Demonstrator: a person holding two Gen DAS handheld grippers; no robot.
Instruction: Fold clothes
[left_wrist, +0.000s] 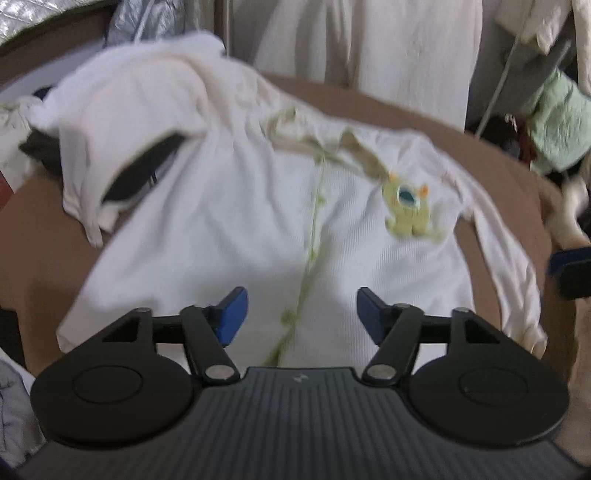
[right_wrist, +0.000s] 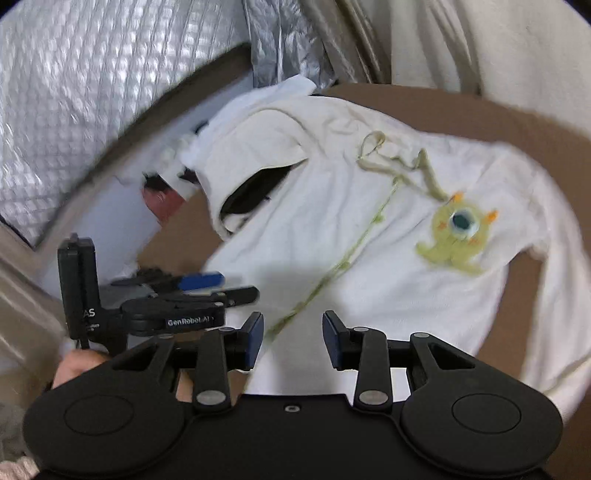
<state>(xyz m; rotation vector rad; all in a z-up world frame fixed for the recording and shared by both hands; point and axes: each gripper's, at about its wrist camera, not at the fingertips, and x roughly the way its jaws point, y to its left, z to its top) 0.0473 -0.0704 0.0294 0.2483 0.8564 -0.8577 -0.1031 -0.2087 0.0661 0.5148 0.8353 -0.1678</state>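
A white baby garment (left_wrist: 240, 221) lies spread, front up, on a brown surface (left_wrist: 40, 229). It has a green trim line down its middle and a yellow-green one-eyed monster patch (left_wrist: 408, 206) on the chest. One sleeve (left_wrist: 122, 122) is bunched up at the far left; the other sleeve (left_wrist: 502, 258) runs down the right side. My left gripper (left_wrist: 301, 314) hovers open above the lower hem with nothing between its blue pads. My right gripper (right_wrist: 293, 332) also stands open and empty above the same garment (right_wrist: 369, 258). The left gripper (right_wrist: 221, 286) shows side-on at the left of the right wrist view, and the right gripper (left_wrist: 570, 271) shows at the left wrist view's right edge.
A dark item (left_wrist: 144, 170) lies under the bunched sleeve. Silver quilted covers (right_wrist: 74, 92) stand at the back left. Pale clothes (left_wrist: 369, 40) hang behind the surface. A green cloth (left_wrist: 561, 122) and clutter sit at the right. A hand (right_wrist: 77, 365) holds the left gripper.
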